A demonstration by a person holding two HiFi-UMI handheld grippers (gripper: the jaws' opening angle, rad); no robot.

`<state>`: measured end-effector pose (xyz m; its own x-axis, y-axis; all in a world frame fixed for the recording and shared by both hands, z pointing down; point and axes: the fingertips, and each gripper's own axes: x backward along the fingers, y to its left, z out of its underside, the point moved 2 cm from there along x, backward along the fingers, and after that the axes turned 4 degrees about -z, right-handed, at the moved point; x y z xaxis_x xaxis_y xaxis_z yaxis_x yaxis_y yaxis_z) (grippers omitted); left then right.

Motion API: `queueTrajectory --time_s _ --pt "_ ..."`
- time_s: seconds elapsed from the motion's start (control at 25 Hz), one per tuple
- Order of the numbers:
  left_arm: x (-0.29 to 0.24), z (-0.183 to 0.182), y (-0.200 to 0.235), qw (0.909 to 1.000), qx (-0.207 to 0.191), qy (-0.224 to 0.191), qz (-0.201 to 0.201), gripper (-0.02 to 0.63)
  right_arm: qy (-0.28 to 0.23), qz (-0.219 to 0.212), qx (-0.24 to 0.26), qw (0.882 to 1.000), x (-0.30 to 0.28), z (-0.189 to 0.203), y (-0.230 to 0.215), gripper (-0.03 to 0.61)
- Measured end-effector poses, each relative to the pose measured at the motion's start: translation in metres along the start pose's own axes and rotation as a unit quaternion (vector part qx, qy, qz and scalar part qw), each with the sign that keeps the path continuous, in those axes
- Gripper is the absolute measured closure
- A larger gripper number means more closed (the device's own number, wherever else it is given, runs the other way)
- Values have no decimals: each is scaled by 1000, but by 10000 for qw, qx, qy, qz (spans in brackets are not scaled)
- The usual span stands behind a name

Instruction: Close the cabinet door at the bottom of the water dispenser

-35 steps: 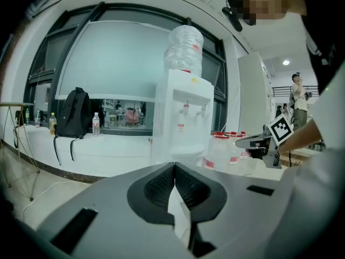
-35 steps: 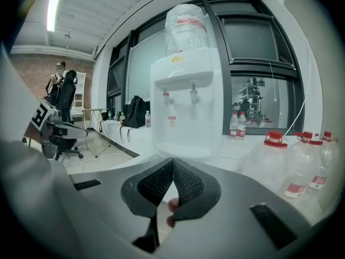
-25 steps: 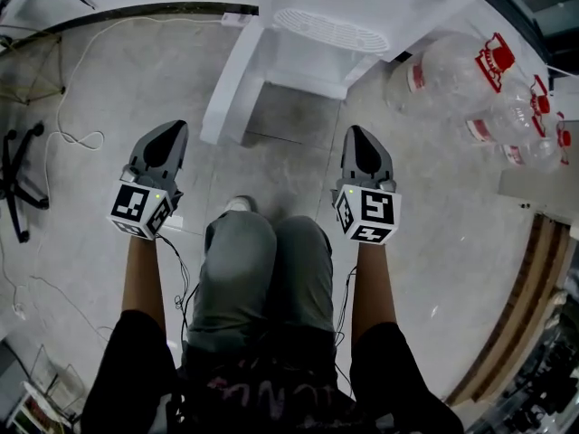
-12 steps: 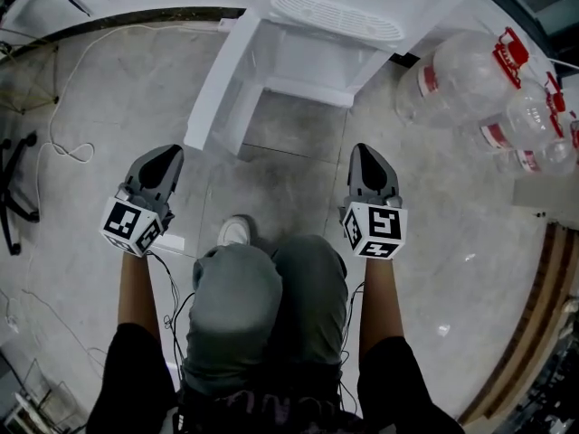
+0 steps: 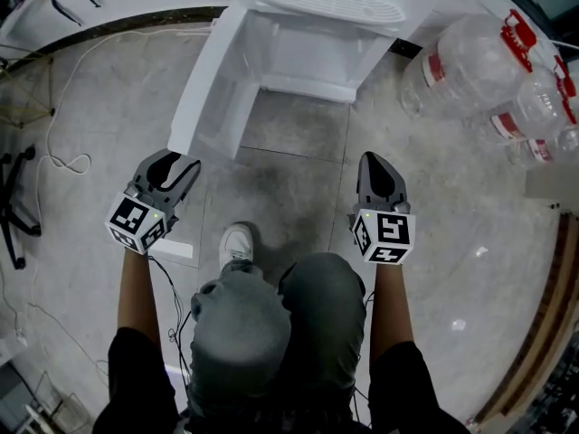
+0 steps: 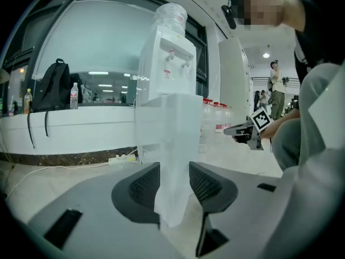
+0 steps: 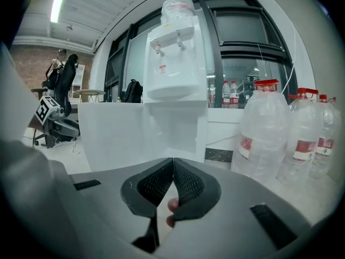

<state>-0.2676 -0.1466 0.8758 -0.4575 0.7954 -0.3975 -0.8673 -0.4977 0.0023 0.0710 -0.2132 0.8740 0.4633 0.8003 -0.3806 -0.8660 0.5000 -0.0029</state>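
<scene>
The white water dispenser stands at the top of the head view, its bottom cabinet open. The cabinet door swings out towards the left. My left gripper is right at the door's free end, and its jaws are opening. In the left gripper view the door's edge shows in the gap between the pads, which do not press on it. My right gripper hovers over the floor in front of the cabinet, shut and empty. From there the door appears as a white panel at the left.
Several large water bottles lie on the floor right of the dispenser. A white cable and a chair base are at the left. The person's knees and a white shoe are between the grippers. A backpack rests on the counter.
Both grippers have sunk and the person has crouched lower. The left gripper has come up to the door's free end and its jaws have gone from shut to open.
</scene>
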Motion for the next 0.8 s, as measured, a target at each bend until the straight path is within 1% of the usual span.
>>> queueTrajectory --time_s 0.08,0.16,0.24,0.32,0.56,0.8 --pt "-4 0 -4 9999 -135 10 107 433 10 43 -36 10000 0 7 -5 565" --pt "-8 -1 -8 9996 -178 -27 224 434 5 109 -85 9999 1 12 -10 565" --pt "-12 -3 -15 9991 -254 -41 344 459 -21 173 -123 9998 4 14 -15 565" --pt "-17 -6 -26 9983 -308 -56 496 465 -26 230 -135 9996 9 16 -19 565" --pt "-45 -18 -67 9948 -270 -261 949 459 12 499 -187 9986 28 25 -42 565" --pt "-81 -32 -104 9882 -329 -431 1431 486 47 769 -247 9967 45 35 -62 565"
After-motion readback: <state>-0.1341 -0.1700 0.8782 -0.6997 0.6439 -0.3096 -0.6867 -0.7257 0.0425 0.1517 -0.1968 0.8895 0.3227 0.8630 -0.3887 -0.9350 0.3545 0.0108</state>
